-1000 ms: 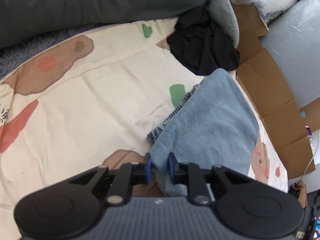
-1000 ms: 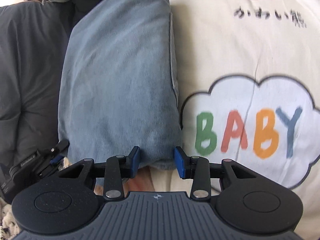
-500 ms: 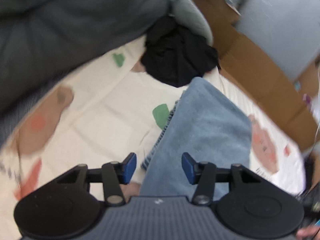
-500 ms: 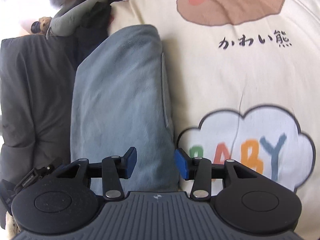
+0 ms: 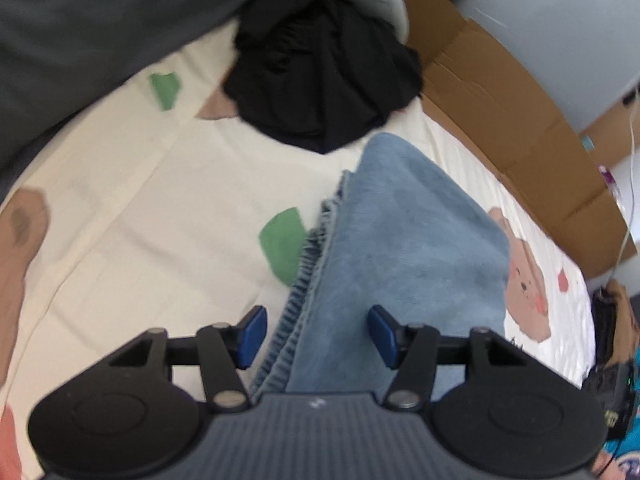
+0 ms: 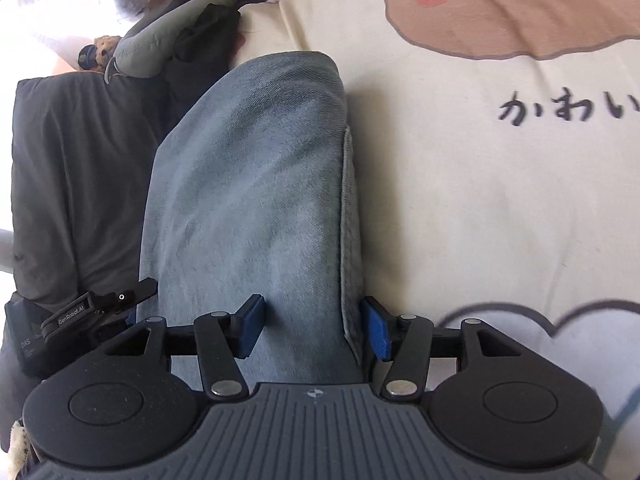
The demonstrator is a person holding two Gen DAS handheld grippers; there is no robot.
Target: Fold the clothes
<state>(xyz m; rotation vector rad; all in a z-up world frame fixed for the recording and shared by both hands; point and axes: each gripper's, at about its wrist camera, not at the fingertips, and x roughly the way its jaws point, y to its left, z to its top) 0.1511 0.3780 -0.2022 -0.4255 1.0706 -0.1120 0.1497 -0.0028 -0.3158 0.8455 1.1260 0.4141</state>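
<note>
Released since a second ago: left gripper (image 5: 316,334), then pinched on the near edge of the blue garment (image 5: 404,248), now spread wide with nothing between the pads; cloth merely passes beneath. Right gripper (image 6: 314,328) likewise spread, a little wider than before, straddling the same garment without clamping it. Both views sit higher off the cloth than a second ago.

Outward from the left claw: garment lies as a narrow, layered bundle on the cream printed bedsheet (image 5: 132,216), ribbed edges (image 5: 308,264) stacked along its left side (several layers visible, count not clear). Beyond its far end, a crumpled black garment (image 5: 320,80), heaped rather than flat. Cardboard (image 5: 516,120) along the right edge of the bed.

Outward from the right claw: same blue bundle, smooth top face, one thick folded edge along its right side. Dark grey bedding (image 6: 68,184) to the left, touching or just beside it. Bear and cloud prints on the sheet to the right.

Progress, as a judgement: blue piece lies in a folded state, compact and let go. Whether another fold is intended cannot be settled from this. Black garment still looks unfolded, so the task as a whole probably has work left. Grey-green item (image 6: 168,40) farther back too unclear to classify.
</note>
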